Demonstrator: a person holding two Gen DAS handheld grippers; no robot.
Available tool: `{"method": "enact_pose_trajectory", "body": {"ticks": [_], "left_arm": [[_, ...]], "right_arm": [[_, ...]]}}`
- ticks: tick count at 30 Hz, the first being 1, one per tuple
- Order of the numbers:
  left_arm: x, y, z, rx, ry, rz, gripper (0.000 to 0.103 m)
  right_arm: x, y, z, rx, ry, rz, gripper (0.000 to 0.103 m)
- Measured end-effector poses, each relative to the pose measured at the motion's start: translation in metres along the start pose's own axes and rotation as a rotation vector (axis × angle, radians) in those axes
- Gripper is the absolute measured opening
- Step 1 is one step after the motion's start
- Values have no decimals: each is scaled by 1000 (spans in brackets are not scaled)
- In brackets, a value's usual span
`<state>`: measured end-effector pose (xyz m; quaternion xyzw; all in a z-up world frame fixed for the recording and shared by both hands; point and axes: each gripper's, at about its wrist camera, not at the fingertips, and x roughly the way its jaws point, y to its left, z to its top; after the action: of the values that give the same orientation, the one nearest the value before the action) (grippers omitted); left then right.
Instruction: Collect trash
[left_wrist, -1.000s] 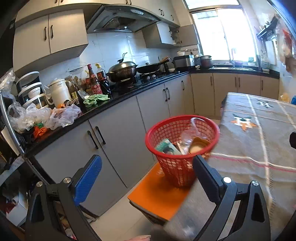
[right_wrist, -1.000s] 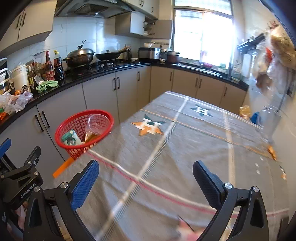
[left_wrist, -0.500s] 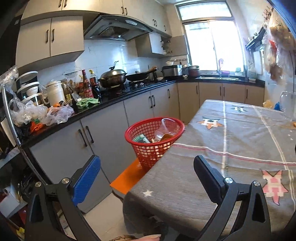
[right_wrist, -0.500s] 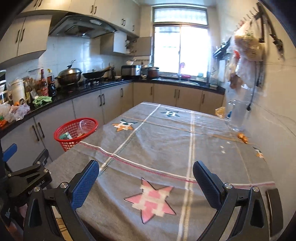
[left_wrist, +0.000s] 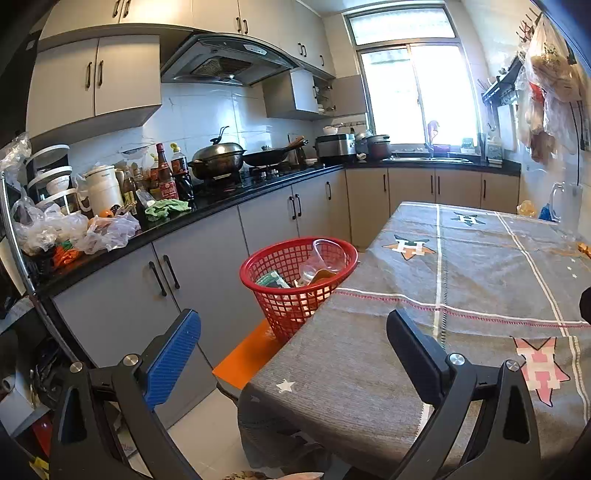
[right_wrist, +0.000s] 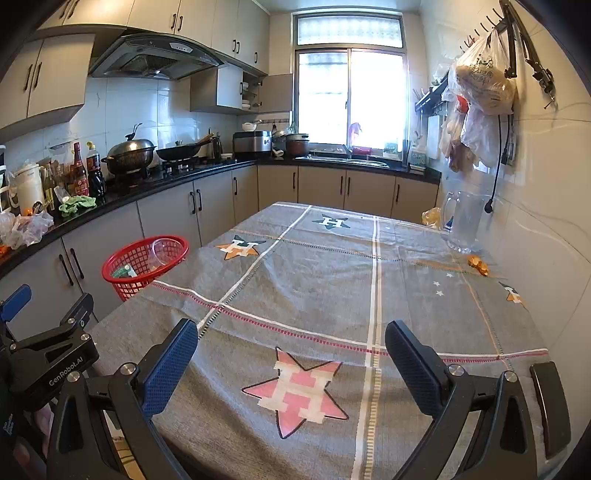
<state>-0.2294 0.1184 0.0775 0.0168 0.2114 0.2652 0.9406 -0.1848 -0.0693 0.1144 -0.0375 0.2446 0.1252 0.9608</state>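
Note:
A red mesh basket (left_wrist: 280, 295) (right_wrist: 129, 266) stands on an orange stool (left_wrist: 243, 354) at the table's left edge. Inside it lie a clear plastic cup (left_wrist: 327, 254), a green wrapper (left_wrist: 271, 280) and a brown piece. Small orange scraps (right_wrist: 478, 264) lie on the grey star-patterned tablecloth (right_wrist: 314, 288) near the right wall. My left gripper (left_wrist: 291, 350) is open and empty, held back from the basket at the table's near corner. My right gripper (right_wrist: 291, 362) is open and empty above the table's near end.
A clear jug (right_wrist: 463, 221) and a yellow bag (right_wrist: 432, 216) stand at the table's far right. Plastic bags (right_wrist: 480, 85) hang on the right wall. The black counter (left_wrist: 155, 229) on the left holds bottles, a kettle, bags and a wok. A dark flat object (right_wrist: 548, 406) lies at the table's near right.
Both grippers have pulled back from the basket and the table's far side, so the basket looks smaller and more of the tablecloth shows. Both stay open and empty.

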Motion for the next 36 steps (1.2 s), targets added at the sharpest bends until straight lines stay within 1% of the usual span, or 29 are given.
{"method": "enact_pose_trajectory", "body": {"ticks": [12, 31, 36], "left_arm": [[2, -1, -2, 6, 11, -14, 100], [8, 1, -4, 11, 28, -16, 100], [12, 0, -7, 15, 43, -16, 100]], "right_arm": [[8, 2, -3, -19, 31, -4, 103], [13, 4, -8, -35, 46, -15, 103], [15, 4, -9, -31, 57, -13, 103]]}}
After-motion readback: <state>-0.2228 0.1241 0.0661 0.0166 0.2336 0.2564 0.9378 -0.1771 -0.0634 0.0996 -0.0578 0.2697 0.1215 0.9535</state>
